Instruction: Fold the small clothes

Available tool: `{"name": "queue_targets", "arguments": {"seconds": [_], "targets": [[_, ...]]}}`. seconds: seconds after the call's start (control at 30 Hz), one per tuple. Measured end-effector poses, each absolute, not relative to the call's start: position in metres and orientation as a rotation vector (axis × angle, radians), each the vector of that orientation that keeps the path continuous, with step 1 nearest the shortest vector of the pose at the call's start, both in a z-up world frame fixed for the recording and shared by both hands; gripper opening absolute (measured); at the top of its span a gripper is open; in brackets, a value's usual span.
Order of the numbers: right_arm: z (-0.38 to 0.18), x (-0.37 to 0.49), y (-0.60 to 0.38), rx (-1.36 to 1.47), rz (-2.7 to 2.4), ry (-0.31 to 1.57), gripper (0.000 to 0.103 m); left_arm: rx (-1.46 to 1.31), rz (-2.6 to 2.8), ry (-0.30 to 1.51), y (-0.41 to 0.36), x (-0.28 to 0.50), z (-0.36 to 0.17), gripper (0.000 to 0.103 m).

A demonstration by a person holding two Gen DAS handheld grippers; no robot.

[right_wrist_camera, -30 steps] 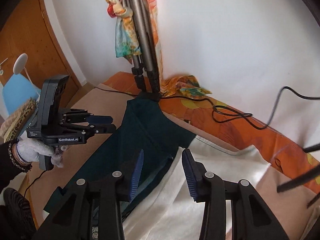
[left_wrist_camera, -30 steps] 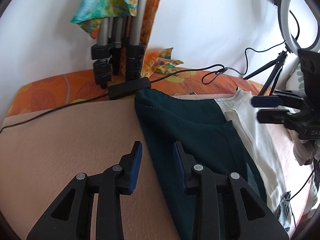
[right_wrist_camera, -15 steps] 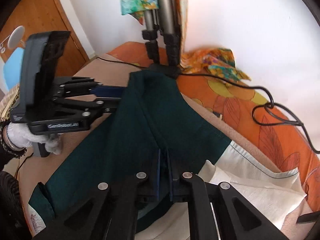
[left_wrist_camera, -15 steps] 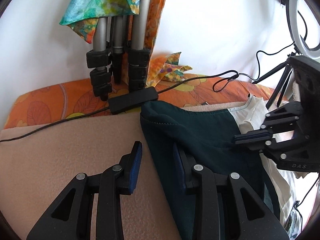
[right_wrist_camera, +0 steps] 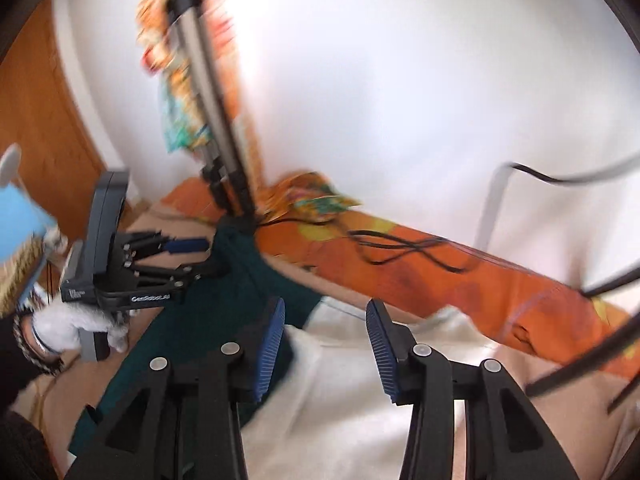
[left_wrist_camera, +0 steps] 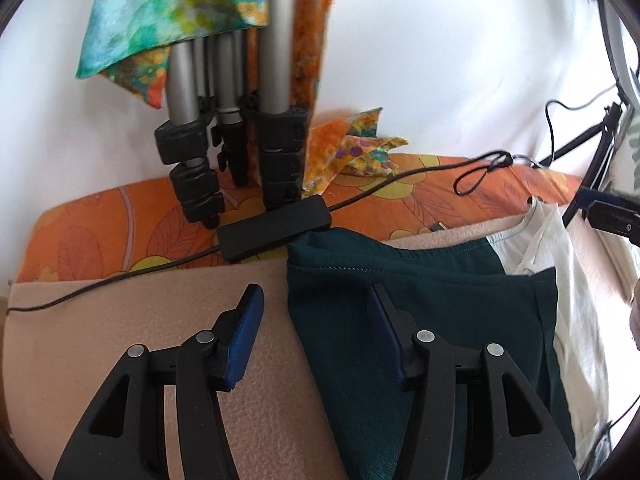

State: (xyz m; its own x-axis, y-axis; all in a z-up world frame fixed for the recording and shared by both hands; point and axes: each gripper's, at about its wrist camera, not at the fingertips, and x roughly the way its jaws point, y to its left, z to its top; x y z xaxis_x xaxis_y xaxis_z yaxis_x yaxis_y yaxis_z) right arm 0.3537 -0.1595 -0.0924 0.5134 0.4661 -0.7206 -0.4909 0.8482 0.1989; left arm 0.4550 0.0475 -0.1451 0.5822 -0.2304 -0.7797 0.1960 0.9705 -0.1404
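The left claw (left_wrist_camera: pixel 316 320) is opening, straddling the dark green garment's (left_wrist_camera: pixel 432 304) edge without pressing it. The right claw (right_wrist_camera: pixel 326 340) is opening over the white garment (right_wrist_camera: pixel 352 392), empty; the tripod (left_wrist_camera: pixel 276 92) stands at 12 o'clock.

Ahead, tripod legs (left_wrist_camera: pixel 276 120) stand on the orange bedcover (left_wrist_camera: pixel 100 232) with a black box (left_wrist_camera: pixel 276 226) and its cable (left_wrist_camera: pixel 120 278) touching the green garment (left_wrist_camera: pixel 420 300), blocking the far edge. The beige blanket (left_wrist_camera: pixel 120 320) on the left lies open. A light-stand leg (left_wrist_camera: pixel 592 168) crowds the right.
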Motion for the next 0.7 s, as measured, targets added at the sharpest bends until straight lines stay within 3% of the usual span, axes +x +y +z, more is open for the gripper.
{"name": "queue_targets", "arguments": {"seconds": [0.2,0.37,0.47,0.53,0.57,0.6,0.67,0.7], "targets": [[-0.111,0.363,-0.228,0.102,0.476,0.938,0.046,-0.119,-0.281,0.918,0.058,0.457,-0.148,0.052],[-0.133,0.377,-0.231,0.132,0.473,0.982,0.042,-0.149,-0.281,0.911,0.056,0.462,-0.150,0.051],[-0.142,0.384,-0.223,0.144,0.510,0.994,0.042,-0.156,-0.277,0.908,0.056,0.466,-0.151,0.040],[-0.149,0.389,-0.215,0.119,0.503,1.002,0.042,-0.160,-0.279,0.907,0.057,0.467,-0.151,0.026],[-0.149,0.389,-0.214,0.109,0.501,0.987,0.039,-0.161,-0.276,0.907,0.056,0.468,-0.152,0.015],[-0.149,0.390,-0.211,0.108,0.511,0.995,0.026,-0.166,-0.279,0.908,0.057,0.470,-0.152,0.008],[-0.150,0.392,-0.208,0.115,0.519,1.003,0.007,-0.176,-0.285,0.904,0.056,0.472,-0.153,0.004],[-0.148,0.391,-0.208,0.111,0.517,0.994,0.005,-0.176,-0.284,0.899,0.057,0.471,-0.152,0.003]]}}
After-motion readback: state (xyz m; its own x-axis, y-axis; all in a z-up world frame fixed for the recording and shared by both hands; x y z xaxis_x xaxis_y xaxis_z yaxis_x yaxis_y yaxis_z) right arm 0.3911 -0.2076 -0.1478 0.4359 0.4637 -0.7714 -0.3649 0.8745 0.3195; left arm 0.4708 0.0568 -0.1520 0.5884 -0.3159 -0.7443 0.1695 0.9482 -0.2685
